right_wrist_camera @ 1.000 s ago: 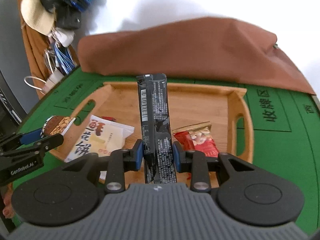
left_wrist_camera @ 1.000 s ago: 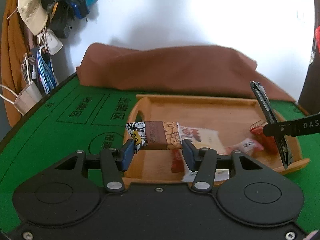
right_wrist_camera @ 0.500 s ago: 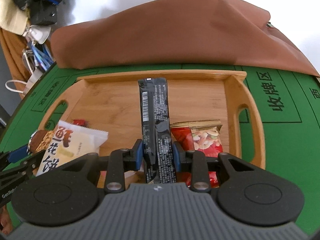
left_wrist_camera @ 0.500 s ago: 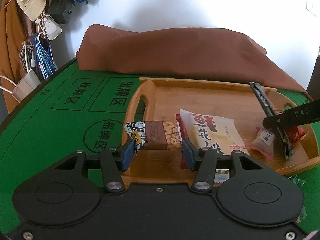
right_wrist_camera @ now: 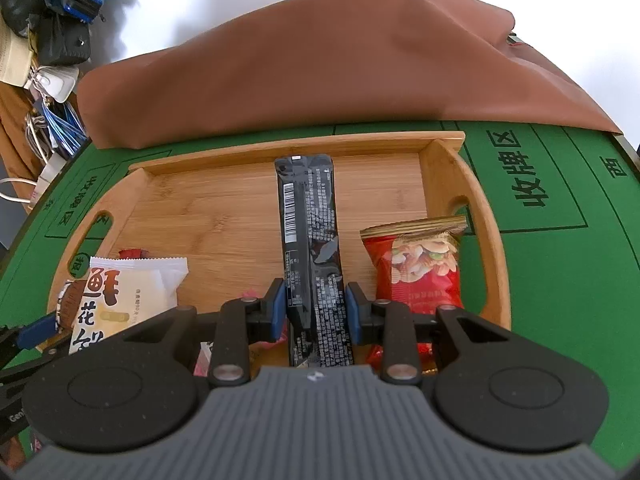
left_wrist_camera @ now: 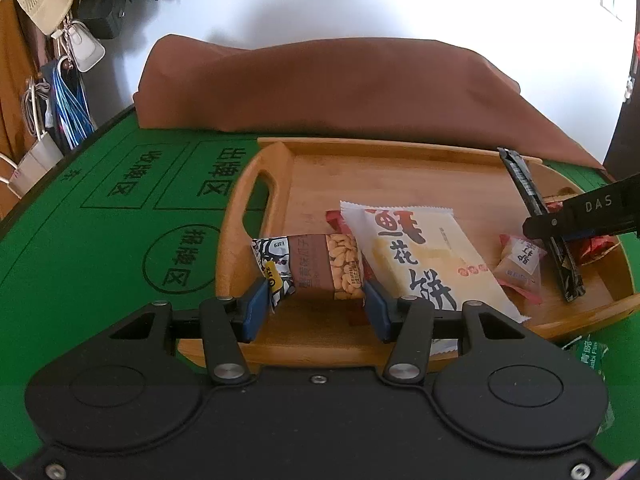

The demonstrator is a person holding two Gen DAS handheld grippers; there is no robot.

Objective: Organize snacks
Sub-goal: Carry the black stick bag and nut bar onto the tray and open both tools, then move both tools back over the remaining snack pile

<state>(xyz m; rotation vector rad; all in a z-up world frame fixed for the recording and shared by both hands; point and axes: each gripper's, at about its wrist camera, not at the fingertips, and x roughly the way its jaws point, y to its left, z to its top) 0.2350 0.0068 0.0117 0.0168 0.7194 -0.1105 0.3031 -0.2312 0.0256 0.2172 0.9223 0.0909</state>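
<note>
A green felt counter [right_wrist_camera: 560, 280] printed with dark characters stood against a white wall, with a brown cloth heap [right_wrist_camera: 320, 68] along its far edge. On it lay a rectangular bamboo tray with cut-out handles [right_wrist_camera: 200, 208], the apparent destination for the snacks.

My left gripper [left_wrist_camera: 316, 300] was closed on a small peanut bar in a brown, white and black wrapper [left_wrist_camera: 316, 266], held crosswise between the blue fingers [left_wrist_camera: 256, 308] over the tray's near-left corner. My right gripper [right_wrist_camera: 314, 308] was clamped on a long black snack stick with a barcode [right_wrist_camera: 310, 232], which pointed away from me over the middle of the tray.

Tray contents, as seen: a white biscuit packet with red and black characters [left_wrist_camera: 424, 256] at the near left, overlapping a red wrapper of which only an edge showed; a small pink-and-white sachet [left_wrist_camera: 520, 268] towards the right; and a red peanut bag with a gold top [right_wrist_camera: 420, 264] near the right handle. A green wrapper [left_wrist_camera: 592, 352] lay outside on the felt by the near rim.

I judged the step in hand to be setting both items down inside the tray. To do it well, I would lower each one until it lay flat on bare wood, the stick in the open lane between biscuit packet and red bag, the bar clear of the rim, and only then release, so that nothing tipped over the edge or stacked askew.
</note>
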